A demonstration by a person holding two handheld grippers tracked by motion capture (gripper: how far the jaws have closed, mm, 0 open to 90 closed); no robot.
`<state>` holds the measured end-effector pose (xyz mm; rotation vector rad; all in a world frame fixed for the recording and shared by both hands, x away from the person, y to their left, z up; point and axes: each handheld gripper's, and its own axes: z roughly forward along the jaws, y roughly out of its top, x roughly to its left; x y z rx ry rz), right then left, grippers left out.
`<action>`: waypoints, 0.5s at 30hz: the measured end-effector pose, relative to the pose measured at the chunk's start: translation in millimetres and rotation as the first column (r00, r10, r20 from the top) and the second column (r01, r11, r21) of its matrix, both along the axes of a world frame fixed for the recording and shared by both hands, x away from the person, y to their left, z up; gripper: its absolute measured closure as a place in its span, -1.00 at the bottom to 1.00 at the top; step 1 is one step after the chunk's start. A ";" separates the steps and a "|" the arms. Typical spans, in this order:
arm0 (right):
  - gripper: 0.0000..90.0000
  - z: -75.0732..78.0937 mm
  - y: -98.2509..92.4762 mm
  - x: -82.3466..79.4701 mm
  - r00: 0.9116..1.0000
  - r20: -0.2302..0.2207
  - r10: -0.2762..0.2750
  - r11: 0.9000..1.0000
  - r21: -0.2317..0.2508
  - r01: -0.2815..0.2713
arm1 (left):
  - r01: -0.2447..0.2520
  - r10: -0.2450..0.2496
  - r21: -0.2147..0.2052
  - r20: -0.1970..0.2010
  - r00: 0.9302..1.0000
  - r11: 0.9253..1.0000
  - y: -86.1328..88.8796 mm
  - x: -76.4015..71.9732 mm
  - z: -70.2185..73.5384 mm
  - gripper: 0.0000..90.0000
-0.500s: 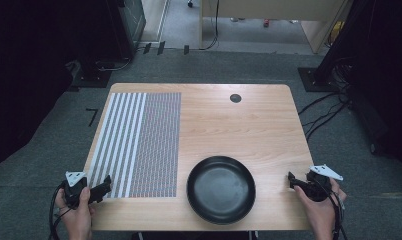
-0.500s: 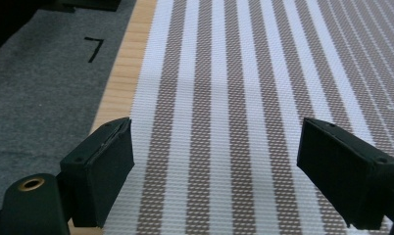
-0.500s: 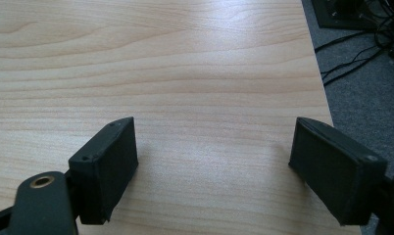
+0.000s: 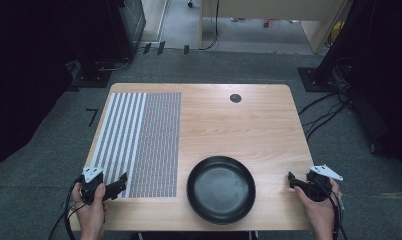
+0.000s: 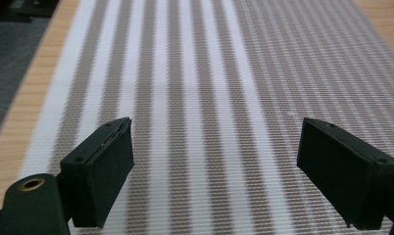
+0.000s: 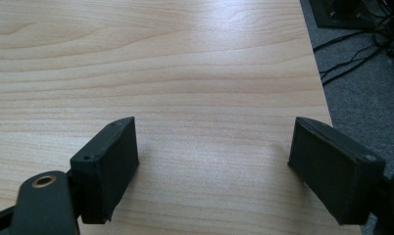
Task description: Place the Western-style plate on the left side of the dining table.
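In the high view, the left gripper (image 4: 120, 183) sits at the lower left of the frame, over the near corner of the striped woven placemat (image 4: 141, 142), its jaws spread wide with nothing between them. The right gripper (image 4: 291, 180) sits at the lower right over bare wooden table (image 4: 239, 130), jaws likewise spread and empty. Between them, at lower centre, lies the black frying pan (image 4: 221, 189), just beside the placemat and touched by neither gripper.
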<state>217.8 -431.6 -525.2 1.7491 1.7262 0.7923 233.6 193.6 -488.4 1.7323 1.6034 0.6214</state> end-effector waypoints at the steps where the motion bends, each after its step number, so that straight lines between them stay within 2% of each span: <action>1: -0.59 0.1 0.1 -0.1 1.000 -0.001 -0.004 1.000 0.002 0.004 | 0.000 0.000 0.000 0.000 1.000 1.000 0.0 0.0 0.0 -0.70; 4: -0.59 0.1 0.2 -0.3 1.000 0.000 -0.005 1.000 0.002 0.005 | 0.045 -0.045 0.003 0.025 0.999 0.999 -19.7 3.7 13.2 -0.70; 9: -0.58 0.0 0.7 -0.9 1.000 0.002 -0.011 1.000 0.000 0.011 | 0.067 -0.066 -0.020 0.068 0.995 0.998 -40.5 10.7 31.9 -0.70; 11: -0.58 0.0 0.7 -1.0 1.000 0.002 -0.012 1.000 0.000 0.012 | 0.081 -0.078 -0.035 0.079 0.994 0.996 -48.3 13.3 37.8 -0.70; 13: -0.58 0.0 0.7 -1.0 1.000 0.002 -0.011 1.000 0.000 0.011 | 0.088 -0.085 -0.036 0.086 0.993 0.995 -51.5 13.5 39.8 -0.70; 14: -0.58 0.0 0.7 -1.0 1.000 0.002 -0.012 1.000 0.000 0.012 | 0.114 -0.111 -0.028 0.103 0.988 0.993 -60.3 12.3 43.1 -0.70; 15: -0.58 0.0 0.9 -1.0 1.000 0.002 -0.013 1.000 0.001 0.013 | 0.114 -0.111 -0.028 0.103 0.988 0.993 -60.3 12.3 43.1 -0.70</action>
